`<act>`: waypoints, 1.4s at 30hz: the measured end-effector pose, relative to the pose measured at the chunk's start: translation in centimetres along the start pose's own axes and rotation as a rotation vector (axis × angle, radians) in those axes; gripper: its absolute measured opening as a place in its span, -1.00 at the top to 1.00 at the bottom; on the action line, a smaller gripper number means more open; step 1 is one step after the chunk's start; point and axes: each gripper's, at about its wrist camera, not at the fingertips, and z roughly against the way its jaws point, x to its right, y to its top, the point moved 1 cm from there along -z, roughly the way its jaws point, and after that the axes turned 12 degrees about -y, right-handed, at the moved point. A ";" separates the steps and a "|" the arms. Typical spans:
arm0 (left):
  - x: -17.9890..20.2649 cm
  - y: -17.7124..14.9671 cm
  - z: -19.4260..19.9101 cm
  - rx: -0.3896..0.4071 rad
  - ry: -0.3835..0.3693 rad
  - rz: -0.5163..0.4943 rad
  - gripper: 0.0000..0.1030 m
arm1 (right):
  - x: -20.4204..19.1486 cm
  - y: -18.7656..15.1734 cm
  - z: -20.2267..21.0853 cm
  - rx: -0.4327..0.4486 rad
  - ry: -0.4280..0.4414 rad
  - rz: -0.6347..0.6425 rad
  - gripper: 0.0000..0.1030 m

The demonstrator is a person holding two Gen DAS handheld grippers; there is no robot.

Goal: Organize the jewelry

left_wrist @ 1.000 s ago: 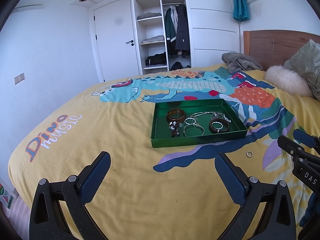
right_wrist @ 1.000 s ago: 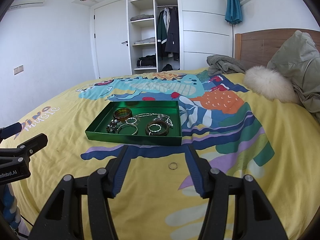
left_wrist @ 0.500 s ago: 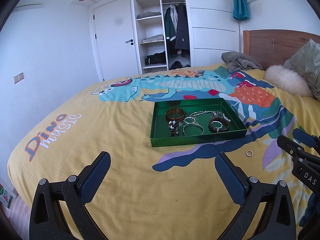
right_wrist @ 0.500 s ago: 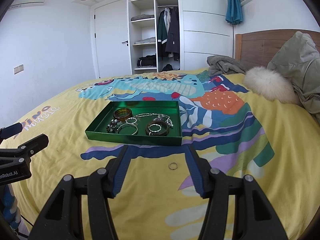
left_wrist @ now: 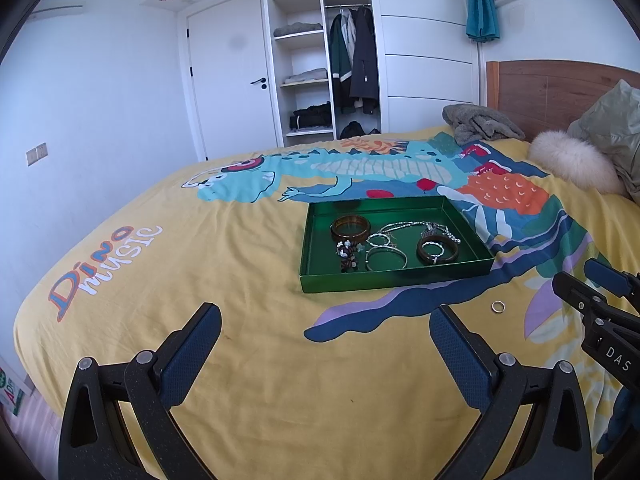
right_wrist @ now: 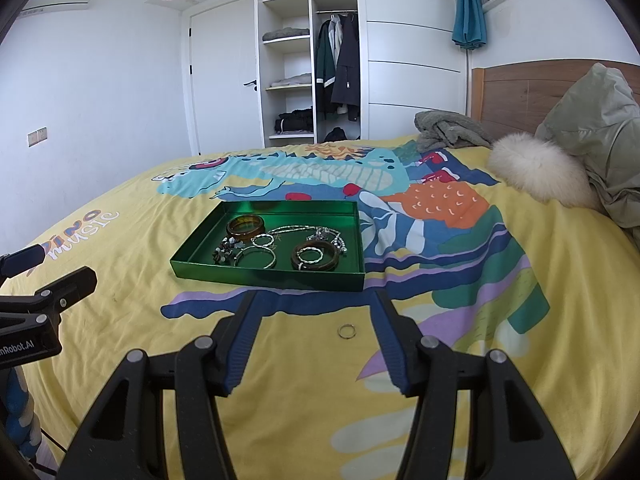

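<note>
Nothing has shifted since a second ago: with bracelets and a necklace already in the green tray (right_wrist: 192,266), one ring (right_wrist: 346,331) remains on the bed just before it, both grippers' jaws open and empty.

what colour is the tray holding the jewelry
The tray is shiny dark green, inside and out; the right wrist view shows it best.

A small silver ring (right_wrist: 346,331) lies flat on my bedspread, just near of the green tray (right_wrist: 192,269). Inside the tray lie an amber bangle (right_wrist: 245,227), silver hoops (right_wrist: 256,257), a dark bangle (right_wrist: 315,257) and a chain (right_wrist: 320,234).
</note>
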 end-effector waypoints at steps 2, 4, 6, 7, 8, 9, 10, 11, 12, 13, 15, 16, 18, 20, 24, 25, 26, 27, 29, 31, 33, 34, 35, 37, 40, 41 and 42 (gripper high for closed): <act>0.1 0.0 0.0 -0.002 -0.001 -0.001 -0.99 | 0.1 0.0 0.0 0.000 0.000 0.000 -0.05; 0.2 -0.1 -0.1 -0.003 -0.001 0.000 -0.99 | 0.0 0.0 0.0 0.000 0.000 0.001 -0.05; 0.2 -0.1 -0.1 -0.003 -0.001 0.000 -0.99 | 0.1 0.0 0.0 -0.001 -0.002 -0.001 -0.05; 0.2 -0.1 -0.1 -0.004 -0.001 0.000 -0.99 | 0.2 -0.1 -0.1 -0.001 -0.003 -0.002 -0.05; 0.3 -0.1 -0.1 -0.005 -0.002 0.001 -0.99 | 0.3 -0.2 -0.1 -0.001 -0.004 -0.003 -0.05; 0.4 -0.2 -0.1 -0.006 -0.002 0.002 -0.99 | 0.4 -0.2 -0.1 -0.001 -0.006 -0.003 -0.05; 0.4 -0.2 -0.1 -0.006 -0.002 0.003 -0.99 | 0.5 -0.3 -0.2 -0.003 -0.007 -0.003 -0.05; 0.5 -0.3 -0.2 -0.007 -0.002 0.004 -0.99 | 0.4 -0.3 -0.2 -0.003 -0.009 -0.003 -0.05; 0.5 -0.3 -0.2 -0.007 -0.001 0.005 -0.99 | 0.4 -0.4 -0.2 -0.004 -0.010 -0.004 -0.05; 0.6 -0.3 -0.2 -0.008 -0.001 0.006 -0.99 | 0.4 -0.4 -0.2 -0.004 -0.011 -0.004 -0.05; 0.5 -0.3 -0.2 -0.010 0.000 0.009 -0.99 | 0.3 -0.4 -0.2 -0.004 -0.011 -0.002 -0.05; 0.5 -0.4 -0.3 -0.011 -0.001 0.011 -0.99 | 0.5 -0.4 -0.2 -0.005 -0.012 -0.002 -0.05; 0.5 -0.4 -0.3 -0.011 0.000 0.012 -0.99 | 0.4 -0.5 -0.2 -0.005 -0.014 -0.002 -0.05; 0.4 -0.4 -0.3 -0.012 0.000 0.013 -0.99 | 0.4 -0.5 -0.2 -0.006 -0.016 -0.005 -0.05; 0.3 -0.4 -0.4 -0.013 0.000 0.015 -0.99 | 0.5 -0.6 -0.1 -0.007 -0.021 -0.007 -0.05; 0.3 -0.4 -0.4 -0.013 0.000 0.016 -0.99 | 0.5 -0.6 -0.1 -0.007 -0.022 -0.007 -0.05; 0.3 -0.4 -0.5 -0.015 0.000 0.018 -0.99 | 0.6 -0.7 -0.1 -0.008 -0.022 -0.007 -0.05; 0.3 -0.5 -0.5 -0.016 0.000 0.019 -0.99 | 0.5 -0.7 -0.1 -0.009 -0.023 -0.006 -0.05; 0.2 -0.5 -0.5 -0.017 0.002 0.022 -0.99 | 0.4 -0.7 -0.2 -0.010 -0.024 -0.004 -0.05; 0.1 -0.6 -0.6 -0.020 0.000 0.024 -0.99 | 0.4 -0.7 -0.2 -0.011 -0.026 -0.002 -0.05; 0.1 -0.6 -0.6 -0.021 0.001 0.024 -0.99 | 0.5 -0.8 -0.2 -0.013 -0.028 -0.002 -0.05; 0.0 -0.6 -0.6 -0.021 0.001 0.026 -0.99 | 0.5 -0.8 -0.2 -0.014 -0.029 -0.003 -0.05; 0.0 -0.6 -0.6 -0.021 0.001 0.025 -0.99 | 0.4 -0.8 -0.2 -0.014 -0.030 -0.003 -0.05; 0.0 -0.6 -0.6 -0.021 0.002 0.025 -0.99 | 0.5 -0.8 -0.2 -0.014 -0.031 -0.004 -0.05; 0.0 -0.6 -0.6 -0.023 0.000 0.026 -0.99 | 0.6 -0.8 -0.2 -0.014 -0.032 -0.006 -0.05; 0.0 -0.6 -0.6 -0.022 0.001 0.025 -0.99 | 0.7 -0.8 -0.2 -0.014 -0.033 -0.007 -0.05; 0.0 -0.6 -0.6 -0.022 0.000 0.026 -0.99 | 0.7 -0.8 -0.3 -0.014 -0.035 -0.008 -0.05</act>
